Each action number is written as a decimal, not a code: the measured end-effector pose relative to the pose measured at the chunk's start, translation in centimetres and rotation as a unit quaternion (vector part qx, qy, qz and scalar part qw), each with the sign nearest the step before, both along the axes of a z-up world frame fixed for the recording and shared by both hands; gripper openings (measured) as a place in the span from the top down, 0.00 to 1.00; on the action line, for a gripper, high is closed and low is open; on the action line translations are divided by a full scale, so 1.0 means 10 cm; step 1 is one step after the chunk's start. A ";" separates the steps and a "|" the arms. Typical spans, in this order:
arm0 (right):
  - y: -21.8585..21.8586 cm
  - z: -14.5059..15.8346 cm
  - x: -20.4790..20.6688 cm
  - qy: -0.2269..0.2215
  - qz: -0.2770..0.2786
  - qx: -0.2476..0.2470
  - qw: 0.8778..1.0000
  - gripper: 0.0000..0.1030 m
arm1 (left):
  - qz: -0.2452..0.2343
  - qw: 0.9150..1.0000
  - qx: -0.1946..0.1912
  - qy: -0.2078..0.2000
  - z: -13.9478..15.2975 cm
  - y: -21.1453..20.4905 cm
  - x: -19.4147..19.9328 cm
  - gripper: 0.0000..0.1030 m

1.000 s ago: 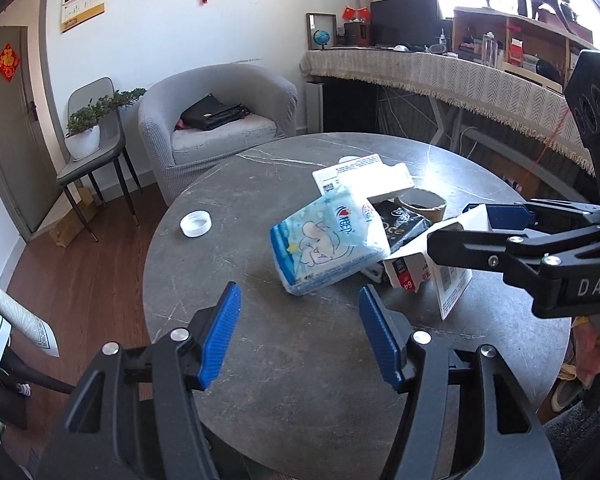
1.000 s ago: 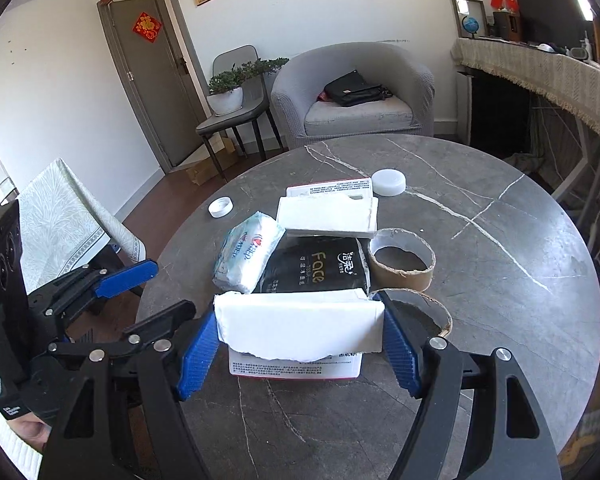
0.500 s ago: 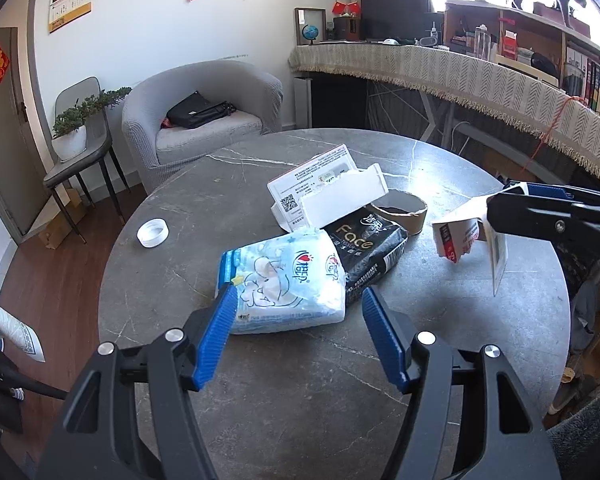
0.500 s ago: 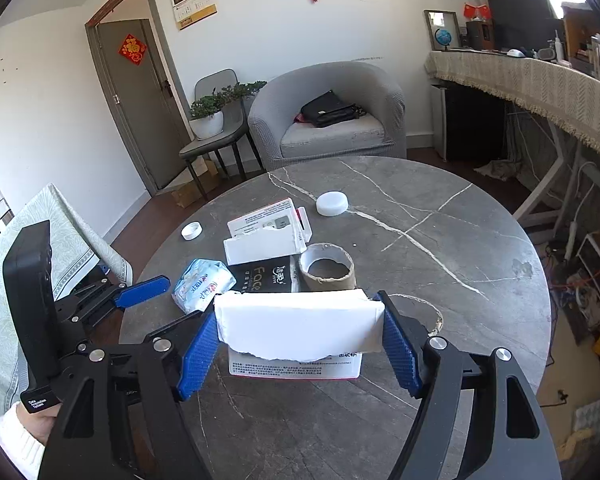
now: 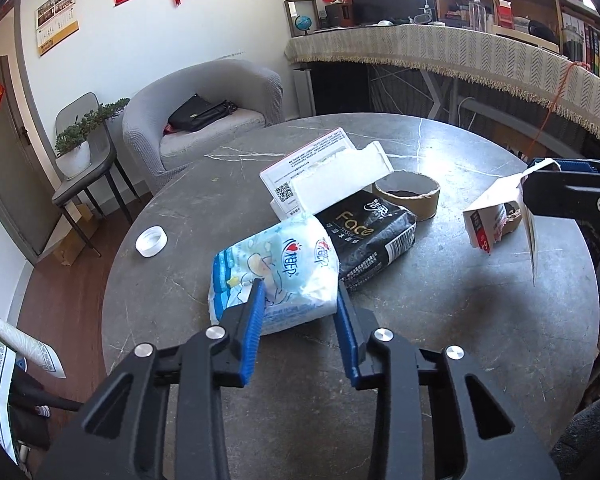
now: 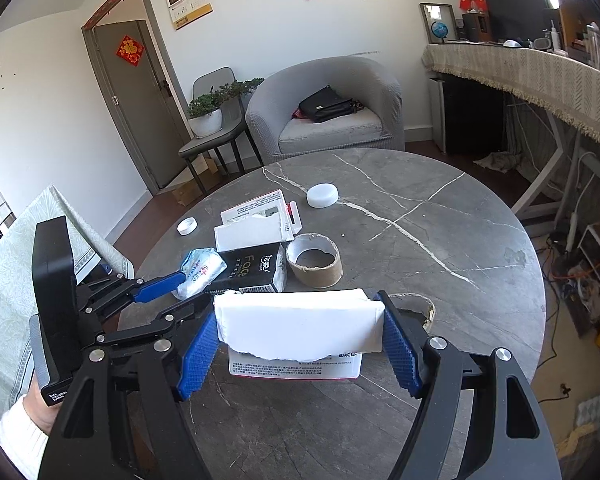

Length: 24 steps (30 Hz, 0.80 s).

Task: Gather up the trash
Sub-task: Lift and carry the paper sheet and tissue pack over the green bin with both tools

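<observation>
Left wrist view: left hand-held gripper (image 5: 299, 308) low, level, pinching tissue pack (image 5: 276, 276)

Left gripper (image 5: 300, 312) closing onto blue tissue pack (image 5: 276, 272); right gripper (image 6: 300, 336) lifting torn white box (image 6: 298, 326) higher above table.

Grey marble table (image 5: 440, 320) with white veins; blue-and-white cartoon tissue pack (image 5: 276, 276), black pack (image 5: 364, 236) with gold lettering at 2 o'clock, blue gripper pads (image 5: 256, 320).
</observation>
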State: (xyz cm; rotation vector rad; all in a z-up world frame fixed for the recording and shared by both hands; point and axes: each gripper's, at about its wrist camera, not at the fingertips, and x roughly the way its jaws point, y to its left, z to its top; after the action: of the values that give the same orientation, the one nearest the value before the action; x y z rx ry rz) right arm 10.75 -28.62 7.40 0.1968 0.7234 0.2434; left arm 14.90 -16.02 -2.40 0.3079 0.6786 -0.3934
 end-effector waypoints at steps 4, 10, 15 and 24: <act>0.05 0.01 0.00 0.000 0.006 -0.003 1.000 0.28 | 0.004 0.999 -0.036 0.007 0.07 0.10 0.00 0.74; 0.16 0.03 0.03 -0.001 0.015 -0.006 1.000 0.28 | 0.016 0.995 -0.095 0.021 0.18 0.30 0.01 0.82; 0.29 0.05 0.06 -0.005 0.028 -0.005 1.000 0.28 | 0.026 0.993 -0.114 0.022 0.25 0.46 -0.03 0.84; 0.67 0.13 0.15 -0.027 0.063 -0.007 0.998 0.28 | 0.062 0.986 -0.154 0.016 0.40 0.90 -0.05 0.87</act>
State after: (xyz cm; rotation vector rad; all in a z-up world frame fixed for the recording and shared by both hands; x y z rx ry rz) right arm 12.30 -21.90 8.70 0.1303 0.6843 0.3615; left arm 14.42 -6.98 1.57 -0.0347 0.6532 -0.3777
